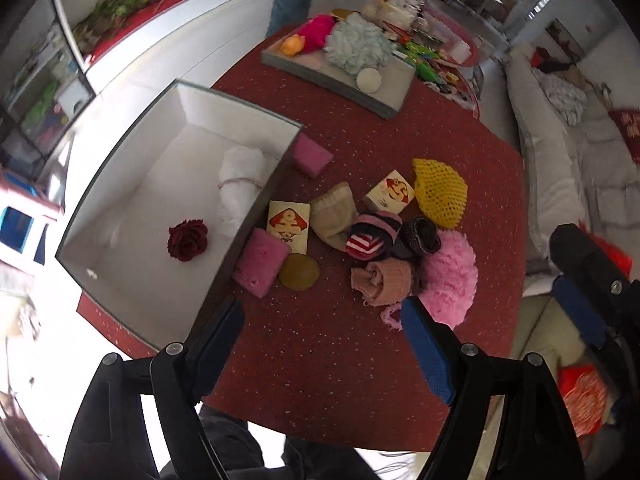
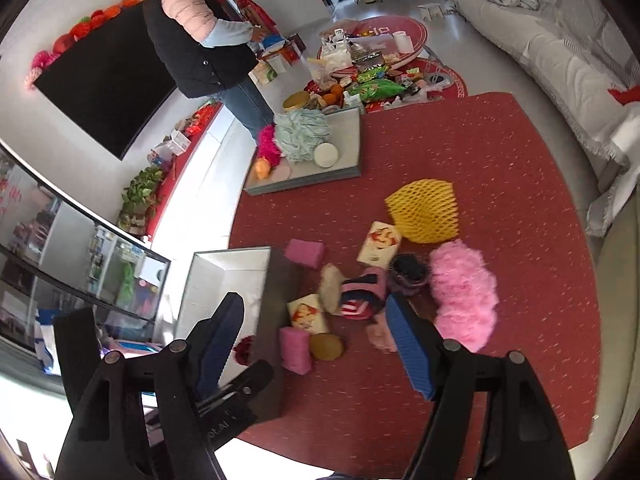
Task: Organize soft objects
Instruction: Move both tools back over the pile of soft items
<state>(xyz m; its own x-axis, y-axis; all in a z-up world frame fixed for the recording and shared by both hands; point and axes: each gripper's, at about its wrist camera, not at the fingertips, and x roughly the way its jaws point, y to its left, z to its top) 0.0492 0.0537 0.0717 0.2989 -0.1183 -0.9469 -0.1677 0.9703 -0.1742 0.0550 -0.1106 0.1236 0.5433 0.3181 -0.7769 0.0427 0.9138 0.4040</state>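
Note:
A white open box (image 1: 240,100) stands at the table's left, and in it lie a dark red rose (image 1: 187,239) and a rolled white cloth (image 1: 240,184). Beside it on the red tabletop is a heap: pink sponges (image 1: 262,262), a striped sock (image 1: 372,236), a beige sock (image 1: 334,216), a yellow knitted net (image 1: 438,192) and a pink fluffy ball (image 1: 452,276). My left gripper (image 1: 322,344) hangs open and empty above the near table edge. My right gripper (image 2: 316,348) is open too, nothing between its fingers, above the striped sock (image 2: 360,296) and the box (image 2: 232,254).
A grey tray (image 1: 384,92) at the far side carries a light blue puff (image 1: 356,46), a magenta fluffy thing and a white round pad. Two tissue packs (image 1: 288,224) lie in the heap. A person (image 2: 192,32) stands beyond the table. A white sofa (image 2: 560,52) runs along the right.

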